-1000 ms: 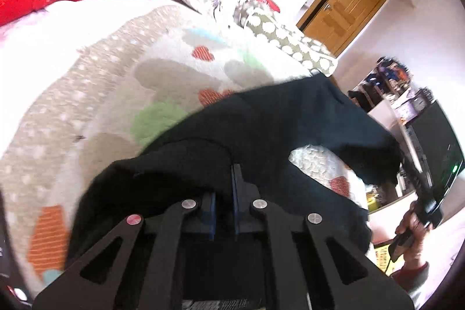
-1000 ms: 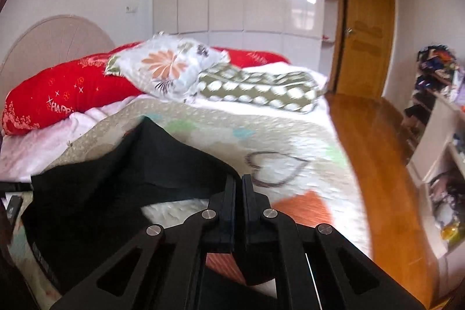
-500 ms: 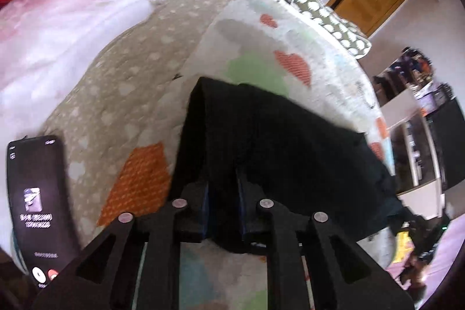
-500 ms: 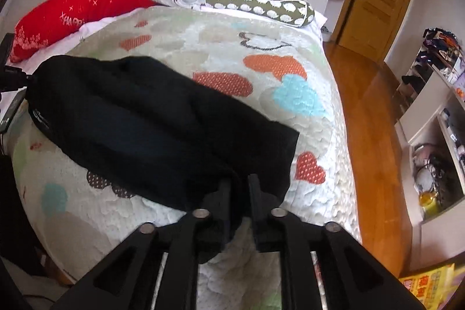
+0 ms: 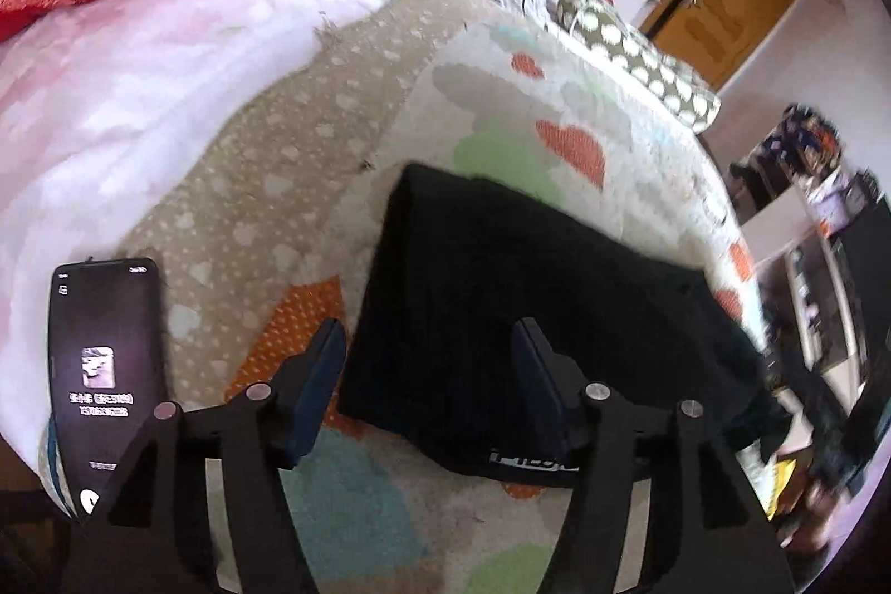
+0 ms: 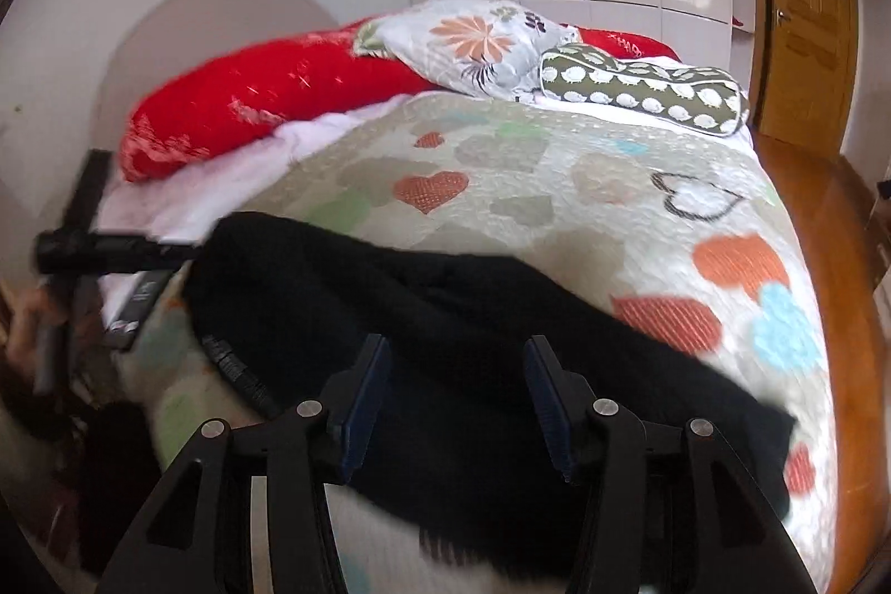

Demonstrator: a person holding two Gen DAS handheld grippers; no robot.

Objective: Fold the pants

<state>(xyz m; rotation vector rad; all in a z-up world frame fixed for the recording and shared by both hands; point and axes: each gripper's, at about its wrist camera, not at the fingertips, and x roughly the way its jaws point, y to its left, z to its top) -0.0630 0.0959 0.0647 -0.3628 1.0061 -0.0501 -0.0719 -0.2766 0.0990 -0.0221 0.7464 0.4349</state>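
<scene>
The black pants [image 5: 534, 293] lie folded in a long band on the heart-patterned quilt [image 5: 312, 182]. My left gripper [image 5: 429, 360] hovers over their near left end with its jaws opening; the cloth lies below the gap and the pads do not press it. In the right wrist view the pants [image 6: 501, 315] stretch from left to lower right across the quilt [image 6: 557, 182]. My right gripper [image 6: 456, 388] is over their middle, jaws opening too, nothing pinched. The other hand-held gripper [image 6: 111, 254] shows at the left edge of that view.
A black phone [image 5: 103, 371] with a lit screen lies on the bed's near left edge. A red bolster [image 6: 267, 98], a floral pillow [image 6: 473, 43] and a green dotted bolster [image 6: 640, 93] line the head of the bed. A wooden door [image 6: 802, 9] and wooden floor lie to the right.
Both grippers were shut on the black cloth and carried it down onto the quilt. Now both have let go and stand open, and the pants lie flat, folded over.
</scene>
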